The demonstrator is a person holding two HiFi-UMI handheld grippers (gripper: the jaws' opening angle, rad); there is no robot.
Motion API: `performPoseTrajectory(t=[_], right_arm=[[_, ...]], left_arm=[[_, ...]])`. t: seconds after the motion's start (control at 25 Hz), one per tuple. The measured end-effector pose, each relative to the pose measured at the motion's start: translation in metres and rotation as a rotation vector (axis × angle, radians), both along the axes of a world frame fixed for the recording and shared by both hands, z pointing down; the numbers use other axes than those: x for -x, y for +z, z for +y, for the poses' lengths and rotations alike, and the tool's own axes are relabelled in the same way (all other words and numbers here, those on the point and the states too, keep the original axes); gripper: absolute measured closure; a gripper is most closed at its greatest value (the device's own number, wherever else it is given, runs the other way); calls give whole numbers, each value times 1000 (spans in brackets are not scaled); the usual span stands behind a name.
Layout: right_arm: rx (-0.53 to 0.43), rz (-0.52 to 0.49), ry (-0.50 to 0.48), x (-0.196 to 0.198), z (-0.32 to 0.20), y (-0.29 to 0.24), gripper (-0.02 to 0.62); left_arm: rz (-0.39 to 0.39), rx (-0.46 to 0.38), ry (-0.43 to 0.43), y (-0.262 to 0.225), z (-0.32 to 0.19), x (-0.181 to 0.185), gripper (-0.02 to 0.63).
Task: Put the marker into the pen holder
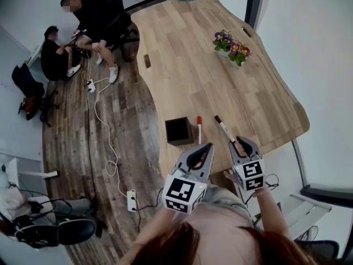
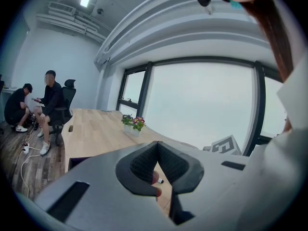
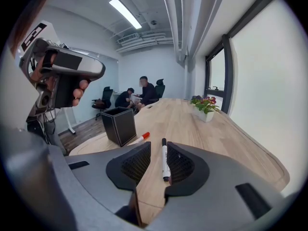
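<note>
A black square pen holder (image 1: 179,130) (image 3: 119,124) stands near the front edge of the wooden table (image 1: 187,65). A red-capped marker (image 1: 199,129) (image 3: 141,138) lies just right of it. Further right lies a black-capped marker (image 1: 224,128) (image 3: 164,158). My right gripper (image 1: 242,142) (image 3: 159,146) is open, and the near end of the black-capped marker shows between its jaws. My left gripper (image 1: 207,147) (image 2: 157,143) hovers in front of the red-capped marker. Its tips meet and hold nothing.
A white pot of purple and yellow flowers (image 1: 231,46) (image 3: 204,105) sits at the table's far right. Two people (image 1: 88,21) sit by office chairs on the wood floor at left. A white cable and power strip (image 1: 131,200) lie beside the table.
</note>
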State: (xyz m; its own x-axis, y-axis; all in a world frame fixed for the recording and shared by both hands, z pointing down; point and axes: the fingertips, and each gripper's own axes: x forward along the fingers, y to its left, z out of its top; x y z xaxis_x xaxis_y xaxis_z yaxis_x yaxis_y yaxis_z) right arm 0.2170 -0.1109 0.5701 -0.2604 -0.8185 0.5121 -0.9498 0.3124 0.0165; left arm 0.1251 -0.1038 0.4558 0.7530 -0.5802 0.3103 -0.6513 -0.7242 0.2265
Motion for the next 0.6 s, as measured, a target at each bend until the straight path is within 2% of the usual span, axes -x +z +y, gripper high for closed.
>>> performPoseTrajectory(t=[0.6], right_arm=[[133, 17, -15, -5, -3, 55, 517]], left_arm=[[-19, 27, -2, 17, -9, 1, 604]])
